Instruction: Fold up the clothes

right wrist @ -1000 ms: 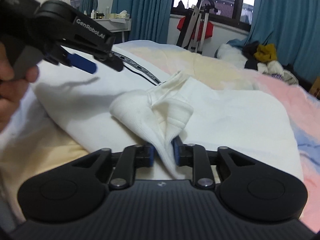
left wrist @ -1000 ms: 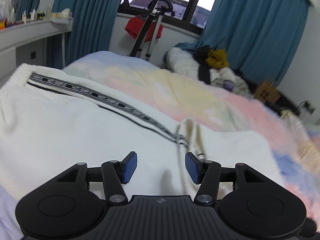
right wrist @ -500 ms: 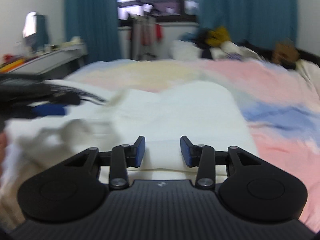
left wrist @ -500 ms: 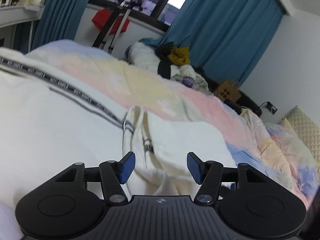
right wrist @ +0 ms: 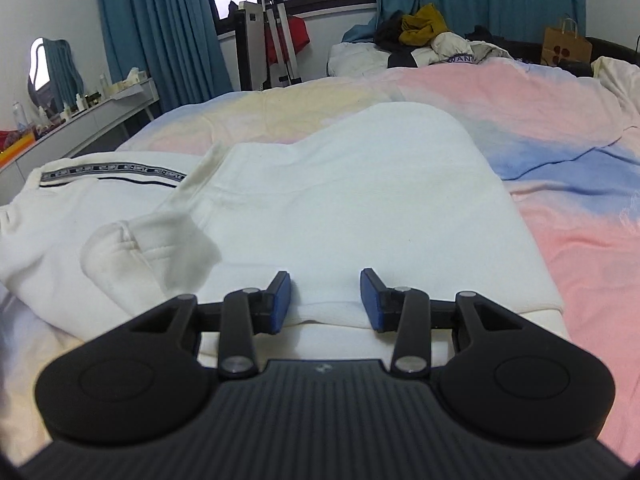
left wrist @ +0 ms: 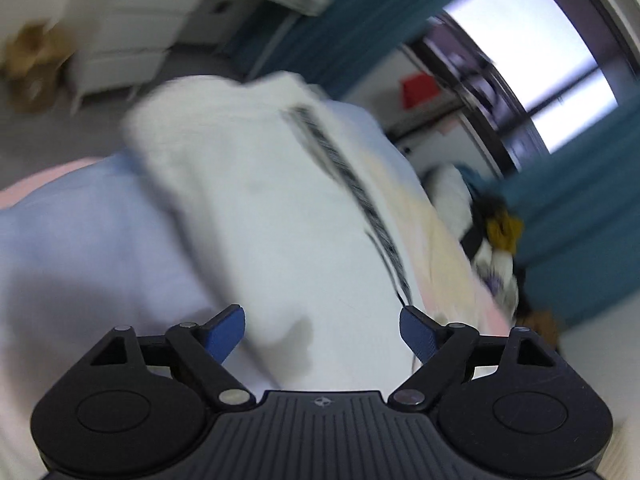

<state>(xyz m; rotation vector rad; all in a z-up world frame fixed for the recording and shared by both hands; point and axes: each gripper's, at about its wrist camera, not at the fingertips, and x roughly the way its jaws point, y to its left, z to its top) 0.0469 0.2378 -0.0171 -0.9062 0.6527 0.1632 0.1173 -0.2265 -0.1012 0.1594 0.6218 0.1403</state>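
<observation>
A white hooded sweatshirt with a black-and-grey printed stripe lies spread on the bed. A sleeve cuff lies folded over its left part. My right gripper is open and empty, just above the garment's near hem. In the blurred, tilted left wrist view the same sweatshirt and its stripe show. My left gripper is wide open and empty above the cloth.
The bed has a pastel pink, blue and yellow duvet. A heap of clothes lies at the far end. A white dresser stands at the left, a drying rack by the window, a paper bag at the far right.
My right gripper has let go of the sleeve cuff and opened; the cuff now lies on the garment. My left gripper has swung left and tilted, and its jaws have opened wider.
</observation>
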